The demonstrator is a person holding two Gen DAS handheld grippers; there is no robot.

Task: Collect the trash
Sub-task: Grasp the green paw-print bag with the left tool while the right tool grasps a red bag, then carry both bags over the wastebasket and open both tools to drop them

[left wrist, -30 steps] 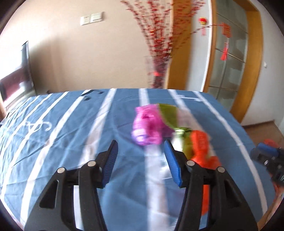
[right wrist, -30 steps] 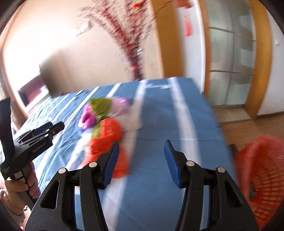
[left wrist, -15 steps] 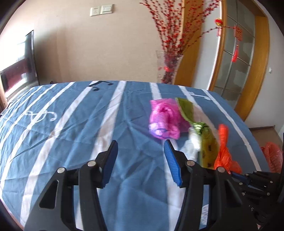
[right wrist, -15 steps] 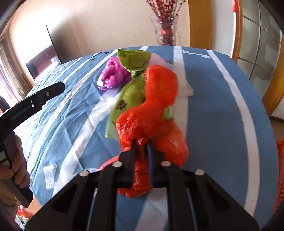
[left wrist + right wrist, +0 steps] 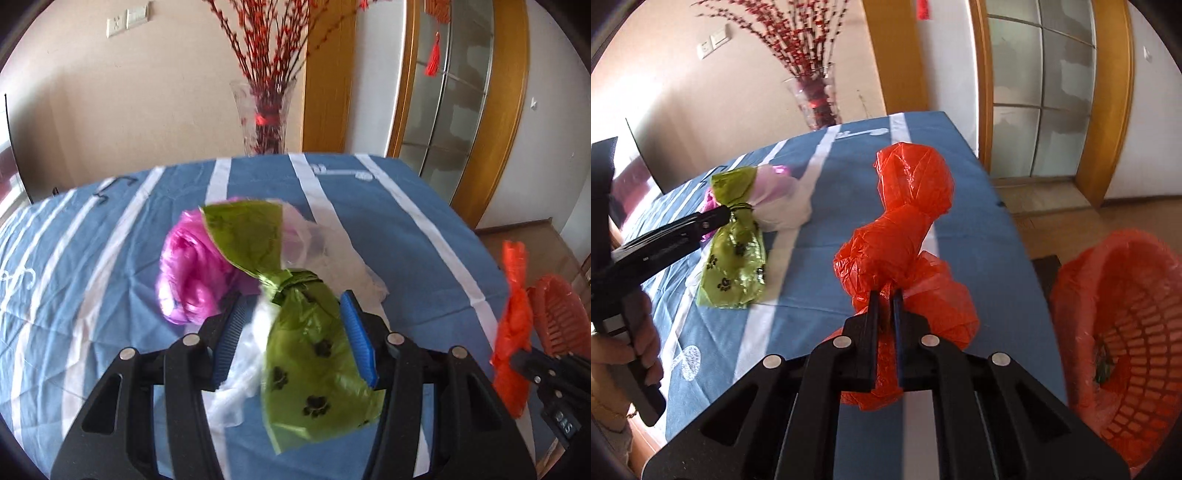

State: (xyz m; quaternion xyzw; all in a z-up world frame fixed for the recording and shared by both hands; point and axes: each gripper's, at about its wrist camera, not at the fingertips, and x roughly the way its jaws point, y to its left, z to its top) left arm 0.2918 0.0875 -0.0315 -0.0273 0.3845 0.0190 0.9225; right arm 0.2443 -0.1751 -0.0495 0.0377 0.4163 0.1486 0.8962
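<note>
While right claw (image 5: 885,295) clamps orange bag (image 5: 905,221), left claw (image 5: 295,332) apart round green bag (image 5: 314,354), untouched.

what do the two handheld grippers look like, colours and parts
Both are black plastic clamp-style tools. The left gripper has angular black arms with cut-outs, silver round rivets and ribbed blue pads. The right gripper matches: black arms, silver rivets, blue pad edges. A beaded bracelet is worn on the wrist.

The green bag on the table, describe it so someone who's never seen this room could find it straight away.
On the blue striped tablecloth, find the heap of plastic bags near the middle. The green bag lies at its near edge, between the open jaws of the left gripper. It alone is olive green, printed with black paw prints and knotted at the neck, unlike the plain pink bag and white bag.
</note>
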